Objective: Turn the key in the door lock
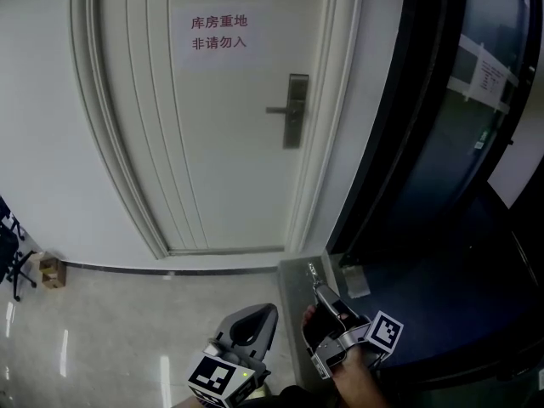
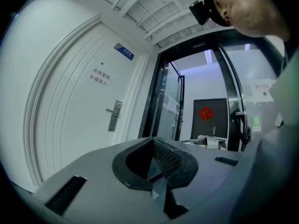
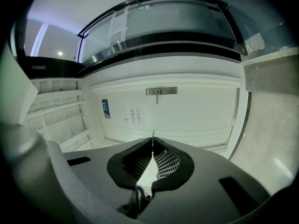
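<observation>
A white panelled door (image 1: pixel 221 160) bearing a paper sign with red characters (image 1: pixel 218 32) fills the head view above pale glossy floor tiles (image 1: pixel 110 330), with its silver lever-handle lock plate (image 1: pixel 295 109) near the right edge. Well below that plate, the right gripper (image 1: pixel 321 291) points a small metal key (image 1: pixel 313 270) up toward it, apparently ready for insertion. The left gripper (image 1: pixel 263 317) hangs below and left of the plate. In the left gripper view its jaws are pressed together on nothing, idle, with the plate far off. In the right gripper view the jaws are clamped on the key, blade edge-on, directly beneath the plate. I judge it is lined up for an approach not yet made.
</observation>
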The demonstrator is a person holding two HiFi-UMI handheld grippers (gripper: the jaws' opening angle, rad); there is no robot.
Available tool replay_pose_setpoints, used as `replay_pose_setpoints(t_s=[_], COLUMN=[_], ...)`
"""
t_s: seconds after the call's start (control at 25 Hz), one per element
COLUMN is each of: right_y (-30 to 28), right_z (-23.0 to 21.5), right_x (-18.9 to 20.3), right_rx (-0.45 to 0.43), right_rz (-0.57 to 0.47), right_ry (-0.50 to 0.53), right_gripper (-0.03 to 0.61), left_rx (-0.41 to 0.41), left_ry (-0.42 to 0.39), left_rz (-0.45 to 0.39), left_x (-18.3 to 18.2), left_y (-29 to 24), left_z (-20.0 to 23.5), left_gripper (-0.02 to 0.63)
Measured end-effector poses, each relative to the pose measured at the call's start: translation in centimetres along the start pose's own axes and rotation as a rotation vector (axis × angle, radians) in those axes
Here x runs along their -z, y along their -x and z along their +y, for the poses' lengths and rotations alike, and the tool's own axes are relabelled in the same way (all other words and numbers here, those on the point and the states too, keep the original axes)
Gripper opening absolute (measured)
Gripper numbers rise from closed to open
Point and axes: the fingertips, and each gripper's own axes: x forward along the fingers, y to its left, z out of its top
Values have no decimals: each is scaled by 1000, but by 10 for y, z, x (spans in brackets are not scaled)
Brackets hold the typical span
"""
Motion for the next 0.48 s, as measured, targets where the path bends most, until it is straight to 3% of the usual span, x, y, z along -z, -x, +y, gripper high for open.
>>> replay_pose_setpoints(t_s=[0.48], right_y=[-93], right_z=[-18], right_x=[-49], right_rx=[26], right_rz=[17], right_ry=[16], right_gripper=[20], left_rx=[-29], left_ry=[18], left_rz=[25], left_x=[0], left_y=[-67], left_z=[66], left_gripper=[3])
